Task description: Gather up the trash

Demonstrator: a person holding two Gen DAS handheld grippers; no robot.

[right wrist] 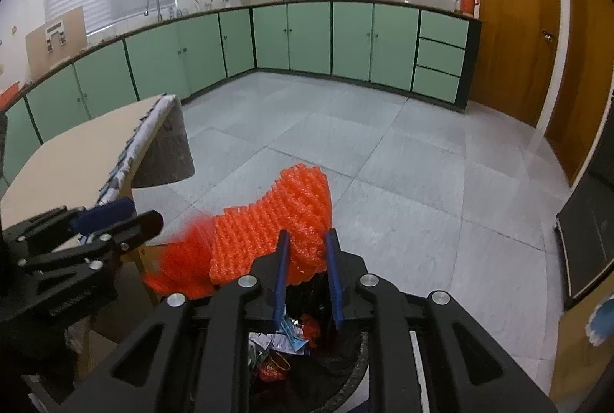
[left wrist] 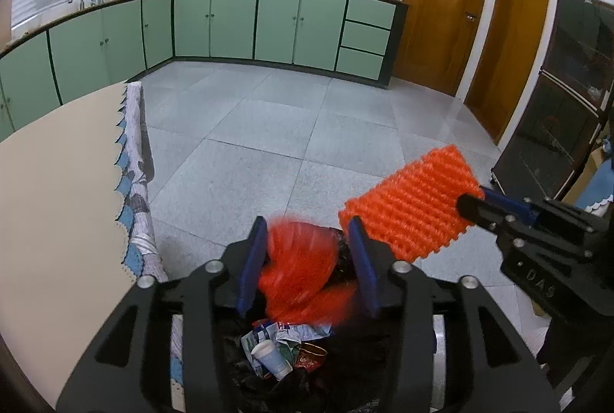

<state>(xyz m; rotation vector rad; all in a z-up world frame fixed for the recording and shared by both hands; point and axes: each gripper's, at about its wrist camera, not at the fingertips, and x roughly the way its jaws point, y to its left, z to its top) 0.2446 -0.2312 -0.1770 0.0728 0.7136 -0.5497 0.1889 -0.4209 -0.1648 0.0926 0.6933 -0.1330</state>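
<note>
One orange net (left wrist: 410, 205) is pinched in the right gripper (right wrist: 307, 244); a second net (left wrist: 299, 267) (blurred) sits between the left gripper's (left wrist: 307, 255) spread fingers, seemingly released. Bin (right wrist: 345, 374) directly below both. Drop step: right must let go next.

Bright orange ribbed foam net (right wrist: 276, 232), mint-green cabinets (left wrist: 234, 21), grey speckled floor tiles (left wrist: 307, 121)

Trash bin (right wrist: 353, 374) on the floor (right wrist: 403, 163) just right of the bench (right wrist: 76, 159); paper cup (left wrist: 270, 359) and wrappers (left wrist: 291, 334) inside; foam net (right wrist: 268, 232) above it.
</note>
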